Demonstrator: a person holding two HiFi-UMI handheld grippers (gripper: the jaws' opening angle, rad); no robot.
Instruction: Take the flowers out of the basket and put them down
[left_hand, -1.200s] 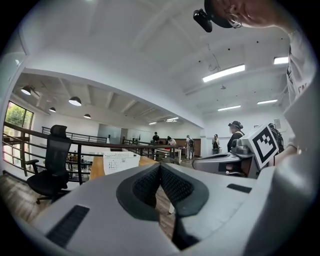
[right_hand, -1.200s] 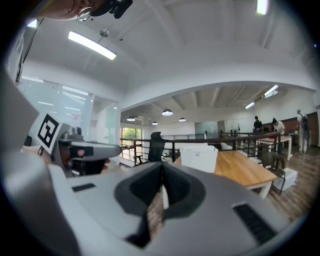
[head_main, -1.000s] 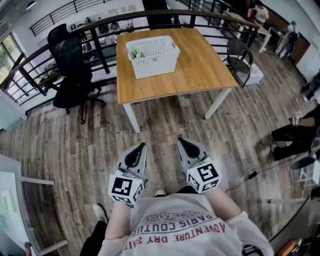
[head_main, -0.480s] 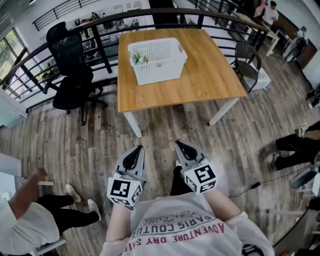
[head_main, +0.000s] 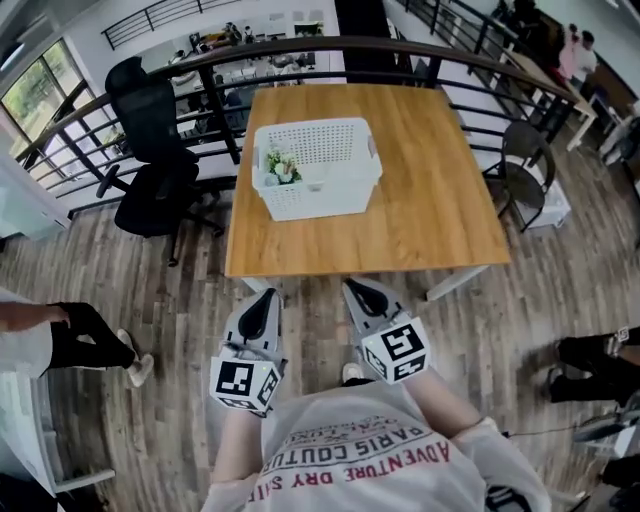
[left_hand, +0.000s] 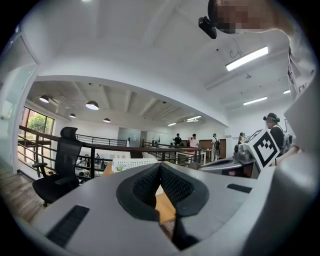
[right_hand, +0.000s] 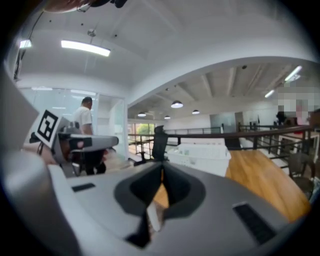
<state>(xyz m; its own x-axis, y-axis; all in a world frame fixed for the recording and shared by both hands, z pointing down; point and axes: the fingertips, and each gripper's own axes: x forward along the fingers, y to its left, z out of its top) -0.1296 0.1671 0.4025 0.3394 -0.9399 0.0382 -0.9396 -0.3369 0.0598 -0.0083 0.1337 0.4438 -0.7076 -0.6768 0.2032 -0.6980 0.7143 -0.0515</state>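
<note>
Peering down, only the head view shows flowers (head_main: 278, 166) in the basket (head_main: 330, 198); left tongs (head_main: 268, 296) and right tongs (head_main: 352, 287) sit closed, empty.

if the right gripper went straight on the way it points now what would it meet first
Most likely the near edge of the wooden table: the right gripper, jaws shut and empty, aims toward it. The white basket stands further back on the table. Height is hard to judge, so it might pass just over the edge.

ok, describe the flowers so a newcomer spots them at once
Find the square wooden table by the black railing. On it stands one white perforated basket. The flowers are the small green-and-pale bunch at its left end in the head view, the only coloured thing inside.
</note>
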